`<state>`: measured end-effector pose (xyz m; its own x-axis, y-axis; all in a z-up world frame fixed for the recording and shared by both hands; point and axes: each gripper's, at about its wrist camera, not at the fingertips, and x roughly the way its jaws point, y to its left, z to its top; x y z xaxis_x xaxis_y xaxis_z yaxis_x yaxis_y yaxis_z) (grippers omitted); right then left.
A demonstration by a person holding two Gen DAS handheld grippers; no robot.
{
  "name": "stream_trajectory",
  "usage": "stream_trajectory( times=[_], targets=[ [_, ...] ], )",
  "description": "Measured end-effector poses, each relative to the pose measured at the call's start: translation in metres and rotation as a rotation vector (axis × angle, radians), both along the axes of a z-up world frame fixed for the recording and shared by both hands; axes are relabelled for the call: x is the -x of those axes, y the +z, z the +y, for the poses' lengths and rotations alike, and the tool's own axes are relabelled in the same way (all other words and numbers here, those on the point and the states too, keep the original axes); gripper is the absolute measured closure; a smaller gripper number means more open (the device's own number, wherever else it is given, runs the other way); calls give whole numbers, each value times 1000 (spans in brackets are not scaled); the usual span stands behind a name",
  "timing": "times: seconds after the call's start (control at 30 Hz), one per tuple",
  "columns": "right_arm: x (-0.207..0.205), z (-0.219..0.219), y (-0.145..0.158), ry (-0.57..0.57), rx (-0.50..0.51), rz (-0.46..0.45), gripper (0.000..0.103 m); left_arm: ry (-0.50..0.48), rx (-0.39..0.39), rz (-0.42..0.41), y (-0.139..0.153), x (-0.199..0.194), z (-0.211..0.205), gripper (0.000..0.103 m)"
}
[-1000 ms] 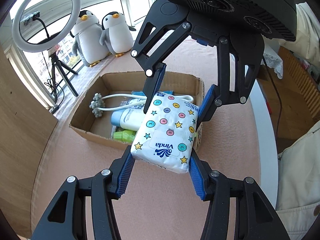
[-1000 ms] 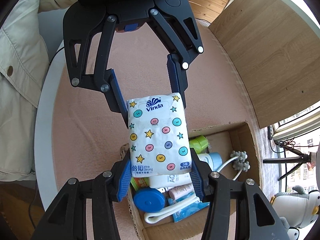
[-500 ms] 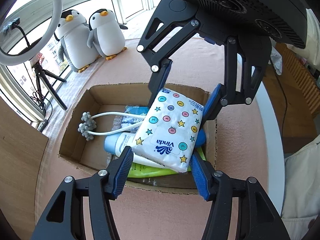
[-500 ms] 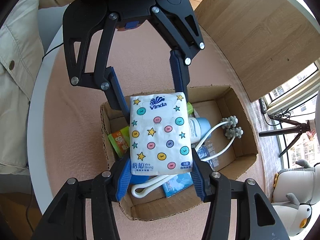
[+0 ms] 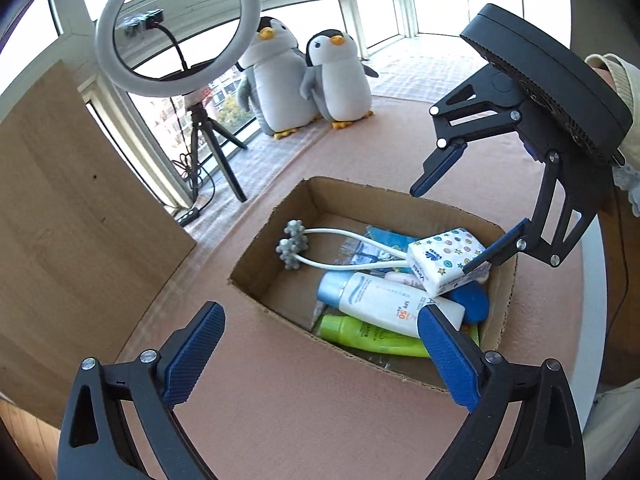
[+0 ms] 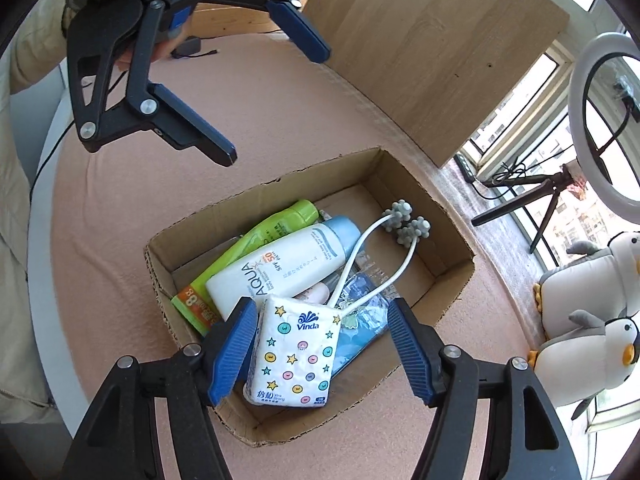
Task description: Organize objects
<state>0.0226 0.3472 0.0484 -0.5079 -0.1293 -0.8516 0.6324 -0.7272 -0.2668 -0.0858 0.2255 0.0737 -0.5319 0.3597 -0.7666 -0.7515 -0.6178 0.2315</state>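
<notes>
From the left wrist camera, the left gripper (image 5: 320, 344) stands wide open with nothing between its blue pads, hanging over the near wall of the open brown cardboard box (image 5: 276, 308). Inside lie a white sunscreen tube with a pale blue cap (image 5: 384, 300), a lime green tube (image 5: 372, 336) and a white two-pronged massager with grey knobbly heads (image 5: 320, 248). The white tissue pack printed with coloured dots and stars (image 5: 448, 260) sits in the far right corner, propped on the other items. One blue finger (image 5: 494, 250) of the right gripper lies against it, or so it seems; contact is hard to judge here.

From the right wrist camera, the right gripper (image 6: 324, 348) is spread well apart, holding nothing. The tissue pack (image 6: 294, 356) lies between its fingers, tight beside the left pad and clear of the right one, long axis running away from the camera, the Vinda end pointing into the box. The right gripper is plainly nearer, and lifting straight up looks to me the safest exit.
</notes>
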Motion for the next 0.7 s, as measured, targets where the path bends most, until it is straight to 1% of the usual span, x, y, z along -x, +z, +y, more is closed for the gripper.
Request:
stream_trajectory(
  times=[0.03,0.13,0.17,0.23,0.33,0.4,0.47,0.57,0.6,0.7],
  targets=[
    [2,0,2,-31,3,10,31,17,-6,7,2,0,-5,2],
    [8,-3,8,-131,20,56,23,82,-17,23,7,1,-23,1],
    [10,-4,12,-171,35,76,19,103,-21,29,8,-1,-30,1],
    [13,-9,19,-256,74,105,12,154,-33,34,12,-2,-45,1],
    [19,-26,28,-423,128,140,3,247,-62,36,19,-7,-72,1],
    [24,-42,31,-546,150,138,2,329,-79,45,21,-13,-94,1],
    [26,-61,32,-625,206,124,2,406,-108,51,22,-22,-120,1],
    [30,-90,25,-725,263,77,2,528,-174,17,20,-39,-162,1],
    [30,-97,22,-774,285,64,2,569,-189,3,18,-45,-176,1],
    [31,-118,8,-889,344,21,2,713,-195,-21,10,-64,-213,1]
  ],
)
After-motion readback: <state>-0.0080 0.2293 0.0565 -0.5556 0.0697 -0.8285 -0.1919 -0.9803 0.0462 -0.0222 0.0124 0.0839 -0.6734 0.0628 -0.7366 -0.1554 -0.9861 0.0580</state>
